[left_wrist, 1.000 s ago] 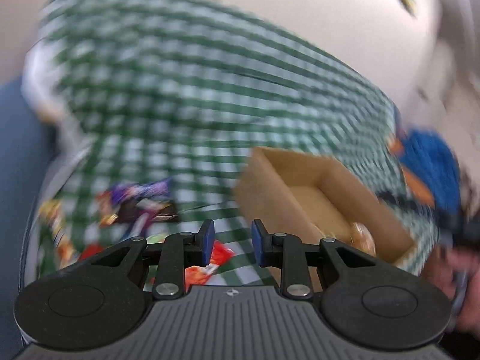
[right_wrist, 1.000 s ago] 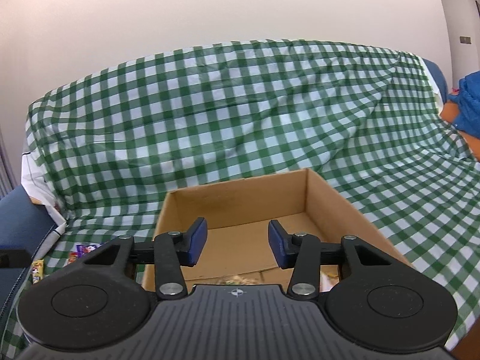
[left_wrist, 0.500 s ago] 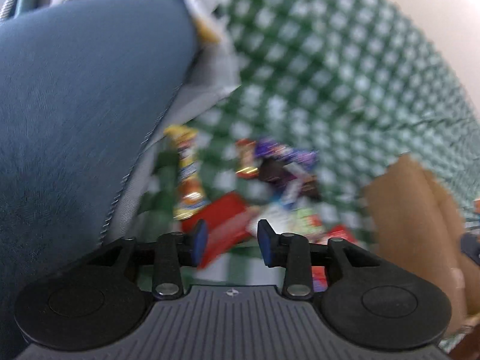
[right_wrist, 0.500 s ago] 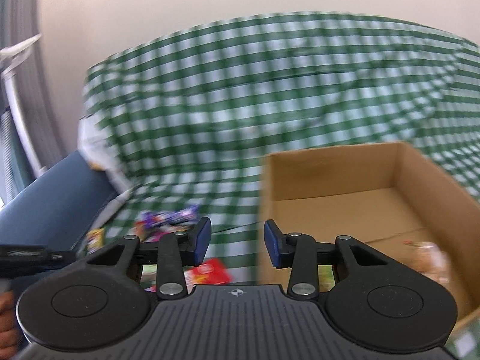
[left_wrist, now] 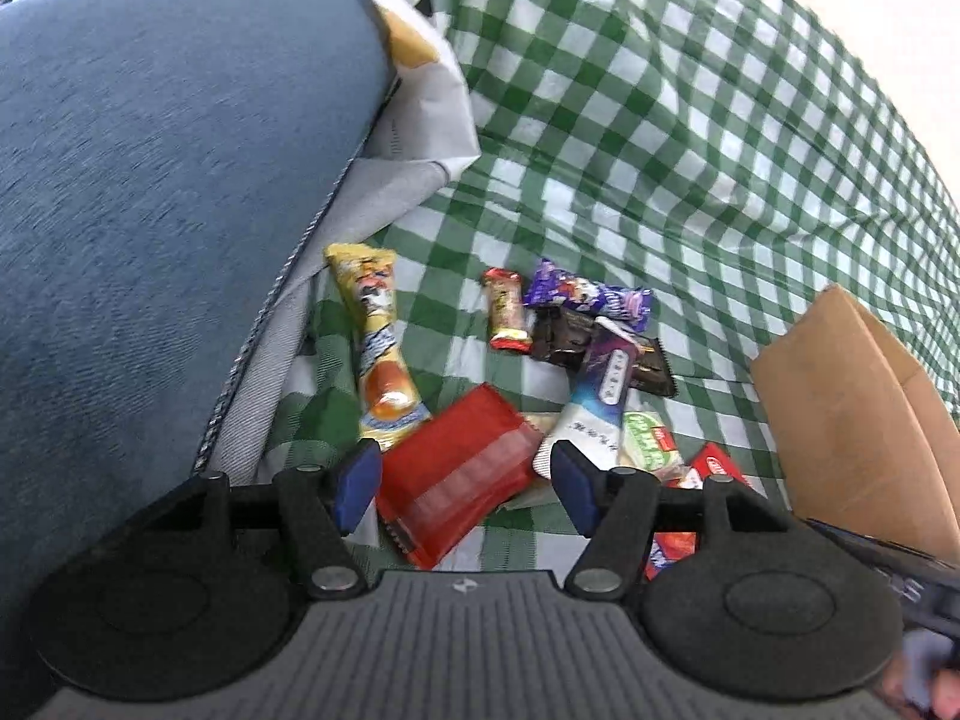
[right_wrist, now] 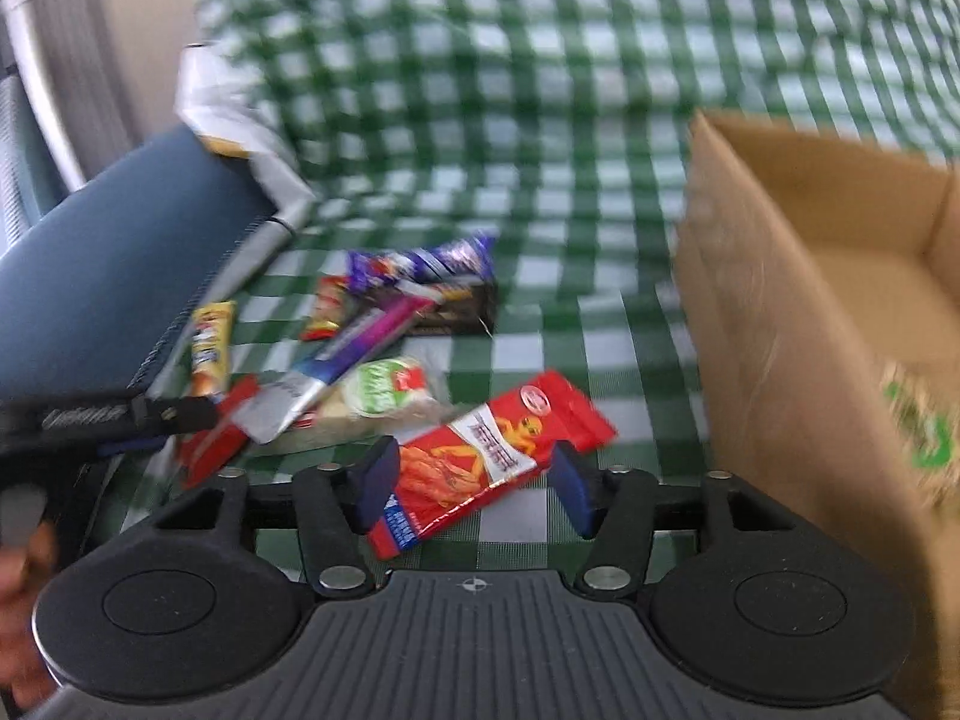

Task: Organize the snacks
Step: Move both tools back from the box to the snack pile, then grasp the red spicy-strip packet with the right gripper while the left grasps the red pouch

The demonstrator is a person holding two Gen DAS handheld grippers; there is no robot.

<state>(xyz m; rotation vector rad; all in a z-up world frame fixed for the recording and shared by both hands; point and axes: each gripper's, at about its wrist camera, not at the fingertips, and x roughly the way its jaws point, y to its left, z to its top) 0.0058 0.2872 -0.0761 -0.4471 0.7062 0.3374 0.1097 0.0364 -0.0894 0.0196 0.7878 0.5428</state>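
Observation:
A heap of snack packets lies on the green checked cloth (left_wrist: pixel 630 120). My left gripper (left_wrist: pixel 465 489) hovers over a plain red packet (left_wrist: pixel 456 474); its jaws are opening, the packet lies between them, and the pads are not pressing on it. A yellow tube snack (left_wrist: pixel 378 336) and purple wrappers (left_wrist: pixel 585 294) lie beyond. My right gripper (right_wrist: pixel 471 486) is also opening, astride a red printed snack packet (right_wrist: pixel 492 450) that rests on the cloth. The cardboard box (right_wrist: pixel 804 276) stands to the right, with a green-printed bag (right_wrist: pixel 918 426) inside.
A blue cushion (left_wrist: pixel 156 192) rises on the left, hard against the pile. White paper (left_wrist: pixel 432 102) sticks out behind it. The box's brown wall (left_wrist: pixel 852 414) stands close on the right of the left gripper. A hand (right_wrist: pixel 24 564) holds the other gripper at the lower left.
Both grippers swung left from the box and came down over the snack pile. Both sets of jaws have spread wider, each now astride a red packet.

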